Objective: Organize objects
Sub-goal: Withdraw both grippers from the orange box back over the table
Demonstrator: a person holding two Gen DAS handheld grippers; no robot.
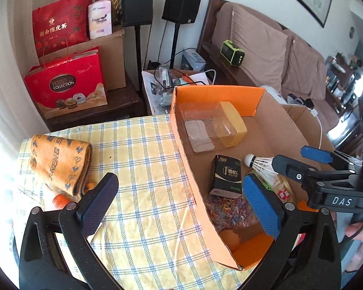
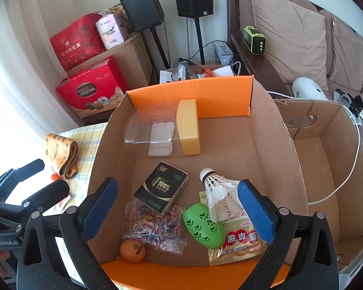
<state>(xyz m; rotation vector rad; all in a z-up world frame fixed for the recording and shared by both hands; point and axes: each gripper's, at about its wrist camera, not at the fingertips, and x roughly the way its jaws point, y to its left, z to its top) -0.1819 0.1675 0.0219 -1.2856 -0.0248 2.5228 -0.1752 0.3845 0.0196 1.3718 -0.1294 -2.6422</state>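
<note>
Hovering over a shallow orange-and-brown cardboard box [image 2: 266, 130] on a yellow checked tablecloth [image 1: 138, 159], I have both grippers spread wide with nothing between their blue pads. My right gripper [image 2: 179, 207] hangs above the box's near end; my left gripper [image 1: 181, 200] straddles the box's left wall, one finger over the cloth and one over the box. Nearest inside the box lie an orange table-tennis ball [image 2: 132, 251], a clear bag of multicoloured rubber bands [image 2: 155, 227], a green oval plastic case with paw-print holes [image 2: 204, 226] and a gold foil sachet with red lettering [image 2: 239, 244]. Just beyond them rest a white feather shuttlecock [image 2: 217, 188] and a black pocket-tissue pack [image 2: 162, 187]. At the far end sits a clear plastic container with a yellow lid [image 2: 171, 128]. I judge most of the sorting done. Still outside, on the cloth to the left, are a folded orange patterned towel [image 1: 60, 162] and, beside it, a white item with an orange cap [image 1: 58, 200], partly hidden. A second, plain cardboard box [image 2: 331, 149] stands to the right.
</note>
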